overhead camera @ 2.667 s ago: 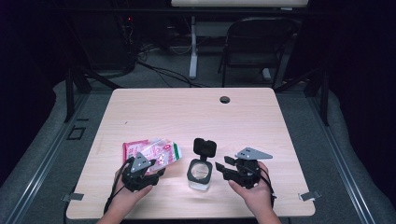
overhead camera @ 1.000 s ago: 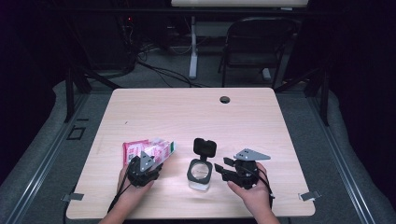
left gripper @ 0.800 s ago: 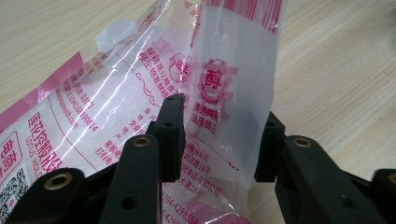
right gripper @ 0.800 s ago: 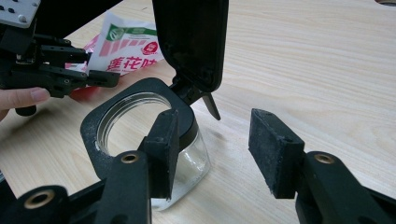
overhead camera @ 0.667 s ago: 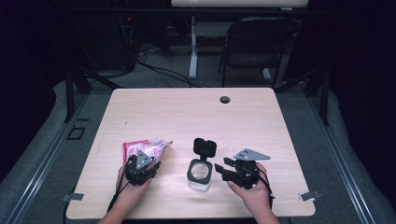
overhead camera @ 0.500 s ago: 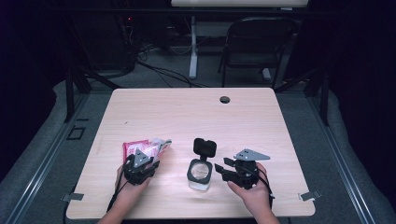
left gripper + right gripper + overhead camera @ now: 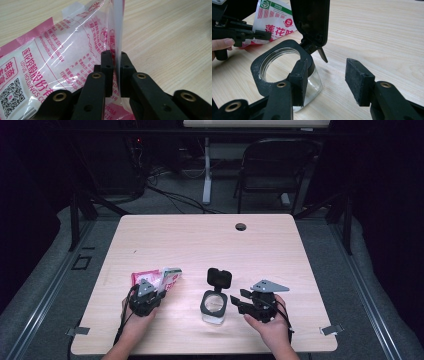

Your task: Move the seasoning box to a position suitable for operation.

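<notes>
The left gripper (image 7: 159, 294) has just closed on the pink packet (image 7: 62, 52) at nine o'clock of the open-lidded jar (image 7: 214, 304); the right gripper (image 7: 325, 80) gapes beside it, so pouring remains.

On the table (image 7: 200, 235), the left gripper (image 7: 150, 295) meets a pink packet (image 7: 155, 278) beside an open-lidded jar (image 7: 214, 302).

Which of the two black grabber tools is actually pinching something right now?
The left gripper: its jaws have just closed on the edge of the pink-and-white packet. The right gripper stands with its jaws open beside the glass jar, clamping nothing.
</notes>
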A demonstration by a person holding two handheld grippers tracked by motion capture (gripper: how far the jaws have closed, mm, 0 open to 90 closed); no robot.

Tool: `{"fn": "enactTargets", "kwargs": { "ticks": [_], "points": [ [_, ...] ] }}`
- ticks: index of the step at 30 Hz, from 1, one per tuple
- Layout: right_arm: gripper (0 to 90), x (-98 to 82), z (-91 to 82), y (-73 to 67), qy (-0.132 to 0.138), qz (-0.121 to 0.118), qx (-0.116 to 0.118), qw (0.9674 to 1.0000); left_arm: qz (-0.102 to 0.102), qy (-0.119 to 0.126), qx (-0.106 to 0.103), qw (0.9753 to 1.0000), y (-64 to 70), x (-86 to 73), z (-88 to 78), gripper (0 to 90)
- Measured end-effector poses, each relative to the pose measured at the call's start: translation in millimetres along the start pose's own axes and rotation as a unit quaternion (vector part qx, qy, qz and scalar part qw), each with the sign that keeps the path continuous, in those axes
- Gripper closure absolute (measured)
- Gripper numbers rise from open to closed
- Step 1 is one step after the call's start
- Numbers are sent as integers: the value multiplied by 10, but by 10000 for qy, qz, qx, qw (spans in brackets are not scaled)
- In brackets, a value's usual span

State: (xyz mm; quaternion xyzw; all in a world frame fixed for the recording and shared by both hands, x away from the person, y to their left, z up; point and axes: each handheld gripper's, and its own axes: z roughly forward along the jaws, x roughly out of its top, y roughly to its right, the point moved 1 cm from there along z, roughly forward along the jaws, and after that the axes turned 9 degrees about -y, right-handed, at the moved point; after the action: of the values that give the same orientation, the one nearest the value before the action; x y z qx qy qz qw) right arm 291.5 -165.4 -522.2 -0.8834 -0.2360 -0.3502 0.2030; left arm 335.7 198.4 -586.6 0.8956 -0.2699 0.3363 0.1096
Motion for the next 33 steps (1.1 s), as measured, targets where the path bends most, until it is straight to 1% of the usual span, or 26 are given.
{"fn": "enactTargets", "kwargs": {
  "ticks": [3,5,9,11,12,13,19,24,27,28,30,31,33],
  "points": [
    [530,-5,7,0,11,14,9,10000,-47,30,-40,10000,-18,-2,1,885],
    [530,-7,11,1,5,10,2,10000,-31,-1,-54,10000,-24,0,-4,897],
    [530,-11,14,0,3,-1,-7,10000,-68,-39,-75,9999,-31,3,-15,900],
    [530,-14,14,2,-2,-14,-24,10000,-121,-8,-39,9999,-33,4,-15,900],
    [530,-15,13,4,-5,-12,-27,10000,-145,-38,-105,9998,-37,5,-21,900],
    [530,-17,12,7,-19,-16,-39,10000,-151,-29,-108,9998,-37,5,-21,900],
    [530,-21,13,17,-29,-4,-56,10000,-183,-41,-136,9997,-44,11,-35,900],
    [530,-25,12,20,-36,-17,-67,10000,-154,-41,-140,9998,-56,24,-54,900],
    [530,-27,16,22,-34,-16,-65,10000,-156,-74,-106,9998,-56,30,-68,900],
    [530,-29,19,22,-18,5,-64,10000,-170,-47,-79,9998,-54,33,-70,900],
    [530,-30,17,27,-39,-7,-71,10000,-187,-35,-92,9998,-60,39,-82,900],
    [530,-31,18,28,-32,1,-77,10000,-195,-57,-156,9997,-68,43,-94,900],
    [530,-33,18,32,-44,4,-83,10000,-200,-56,-169,9996,-81,48,-110,900]
  ]
}}
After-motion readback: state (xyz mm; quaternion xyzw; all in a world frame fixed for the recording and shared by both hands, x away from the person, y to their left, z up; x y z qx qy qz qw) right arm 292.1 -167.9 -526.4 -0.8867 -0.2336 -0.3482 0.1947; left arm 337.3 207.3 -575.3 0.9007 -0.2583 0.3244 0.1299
